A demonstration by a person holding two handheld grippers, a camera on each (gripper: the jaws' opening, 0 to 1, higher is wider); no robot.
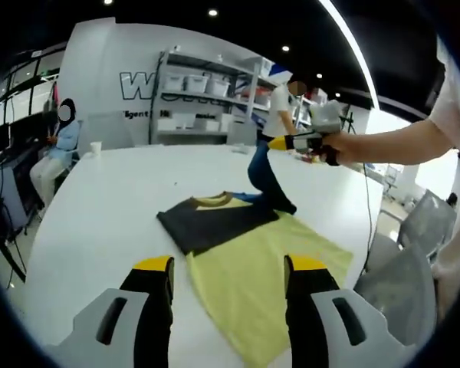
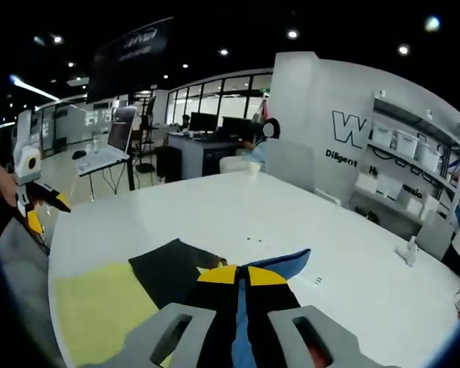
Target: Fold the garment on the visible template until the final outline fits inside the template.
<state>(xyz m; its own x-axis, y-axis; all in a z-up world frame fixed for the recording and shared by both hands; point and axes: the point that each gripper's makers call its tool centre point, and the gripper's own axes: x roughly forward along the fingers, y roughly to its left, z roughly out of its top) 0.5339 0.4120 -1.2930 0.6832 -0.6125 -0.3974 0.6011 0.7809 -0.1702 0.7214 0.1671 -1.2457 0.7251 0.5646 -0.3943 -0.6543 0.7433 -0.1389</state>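
my left gripper [image 1: 228, 270] hangs low over the white table [image 1: 100, 207], jaws spread wide with nothing between them; just past the tips lies the yellow template [image 1: 268, 284], flat on the table; the garment [image 1: 215, 218] sits at the template's far end, its dark body lying half on the yellow sheet and half on bare table, a yellow collar band showing on top; its blue part is pulled up off the table toward my right gripper [image 1: 280, 142], which i see at the end of my outstretched arm; in the right gripper view my right gripper [image 2: 242, 277] has its yellow tips pressed together on that blue fabric [image 2: 242, 322], which runs down between the jaws; beyond them the dark part and the yellow sheet lie on the table; shelves with white bins [image 1: 207, 84] stand by the far wall; a seated person [image 1: 57, 149] is at the table's far left corner
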